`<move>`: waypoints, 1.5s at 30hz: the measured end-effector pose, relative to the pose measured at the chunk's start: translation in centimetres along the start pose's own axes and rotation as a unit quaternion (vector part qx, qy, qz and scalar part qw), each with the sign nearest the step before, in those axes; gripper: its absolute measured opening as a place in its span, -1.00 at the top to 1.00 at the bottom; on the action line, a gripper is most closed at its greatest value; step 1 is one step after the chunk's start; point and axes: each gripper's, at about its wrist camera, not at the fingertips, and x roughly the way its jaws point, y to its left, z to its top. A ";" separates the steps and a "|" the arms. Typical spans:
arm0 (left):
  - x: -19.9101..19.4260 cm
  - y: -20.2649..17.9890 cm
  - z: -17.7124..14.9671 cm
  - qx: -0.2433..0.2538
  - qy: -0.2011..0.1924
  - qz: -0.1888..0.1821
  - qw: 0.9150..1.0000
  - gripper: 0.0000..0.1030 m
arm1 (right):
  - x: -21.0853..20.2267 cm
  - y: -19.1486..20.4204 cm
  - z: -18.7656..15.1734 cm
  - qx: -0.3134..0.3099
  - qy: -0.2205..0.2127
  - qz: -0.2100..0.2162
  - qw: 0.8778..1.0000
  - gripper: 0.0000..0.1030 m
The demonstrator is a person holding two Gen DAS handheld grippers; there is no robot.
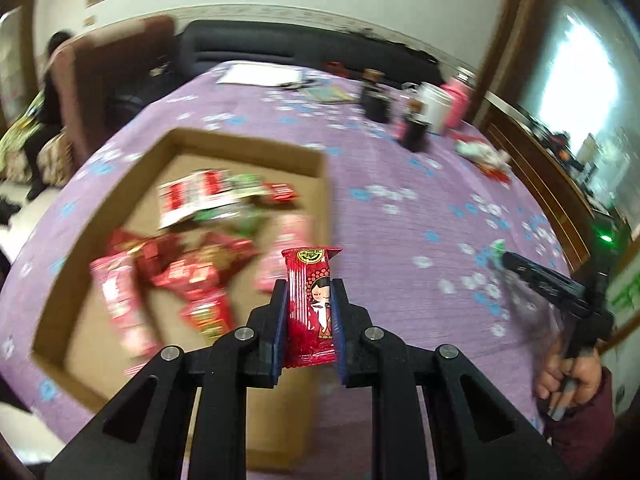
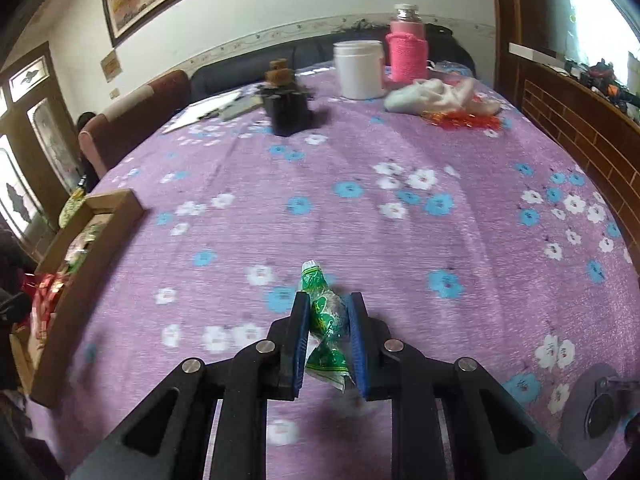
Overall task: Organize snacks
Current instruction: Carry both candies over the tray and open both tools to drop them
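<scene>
My left gripper [image 1: 310, 292] is shut on a red snack packet [image 1: 311, 304] with a cartoon girl on it, held upright above the right edge of a shallow cardboard box [image 1: 316, 160]. The box holds several red, pink and green snack packets [image 1: 188, 248]. My right gripper [image 2: 329, 310] is shut on a green wrapped candy [image 2: 326, 316], held above the purple flowered tablecloth [image 2: 360, 208]. In the left wrist view the right gripper [image 1: 500, 258] shows at the far right with the person's hand. The box also shows in the right wrist view [image 2: 132, 200] at the far left.
At the table's far end stand a dark bottle [image 2: 286, 100], a white jar [image 2: 359, 68], a pink-sleeved bottle [image 2: 407, 46], a crumpled white cloth with red wrappers [image 2: 440, 98] and papers [image 2: 208, 110]. Chairs and a dark sofa stand behind. A wooden rail runs along the right.
</scene>
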 end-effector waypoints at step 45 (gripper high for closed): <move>-1.3 8.4 -2.1 -0.108 -0.015 0.054 0.993 -0.08 | 3.2 28.2 -0.5 -0.178 0.059 0.139 0.972 0.53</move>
